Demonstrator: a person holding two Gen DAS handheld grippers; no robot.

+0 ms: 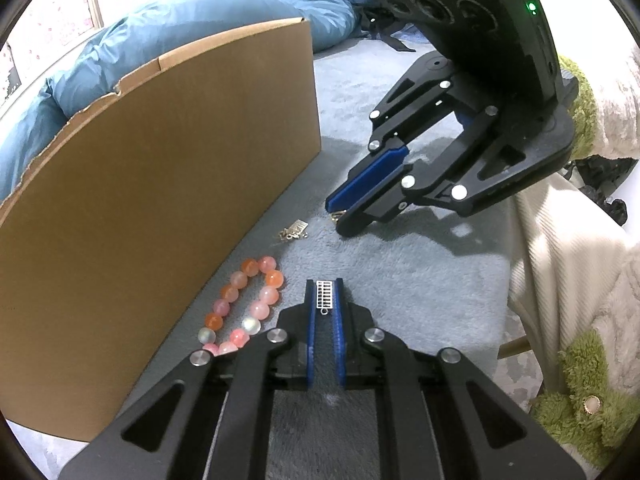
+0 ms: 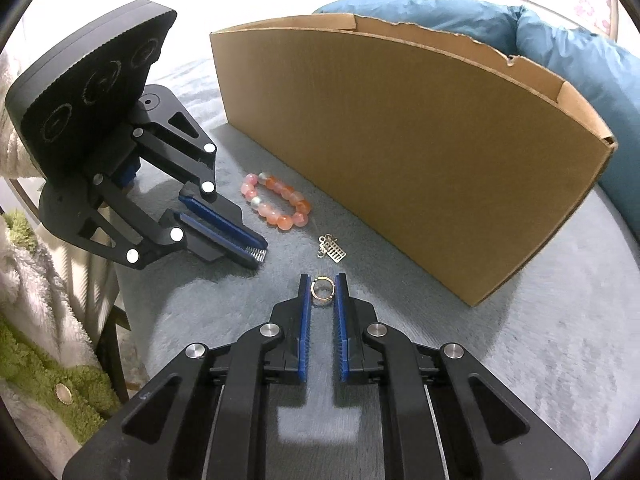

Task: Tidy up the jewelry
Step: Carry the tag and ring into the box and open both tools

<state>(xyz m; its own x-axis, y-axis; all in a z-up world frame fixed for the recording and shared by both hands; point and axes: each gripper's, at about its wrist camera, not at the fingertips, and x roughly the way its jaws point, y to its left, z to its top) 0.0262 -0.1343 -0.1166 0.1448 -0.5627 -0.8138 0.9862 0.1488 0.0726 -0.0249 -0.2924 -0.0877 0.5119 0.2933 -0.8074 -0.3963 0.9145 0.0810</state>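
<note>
On the grey plush surface before the cardboard box point(image 2: 400, 152), your left gripper point(image 1: 325, 296) pinches a silver comb-like charm point(image 1: 324, 295), long axis along the jaws. Your right gripper point(image 2: 323, 289) pinches what appears to be a ring point(image 2: 322, 290). The box lies beyond both, its open top above them.

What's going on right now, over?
Left gripper shut on silver charm. Right gripper shut on ring. Bead bracelet, loose charms lie beside cardboard box. Nothing blocking.

You see a pink, orange and milky-white bead bracelet point(image 1: 244, 304), a silver ladder-patterned charm point(image 1: 324, 295), a gold ring point(image 2: 322, 290), a plain brown cardboard box point(image 2: 408, 140), and blue pads point(image 2: 305, 320) on black claws.
</note>
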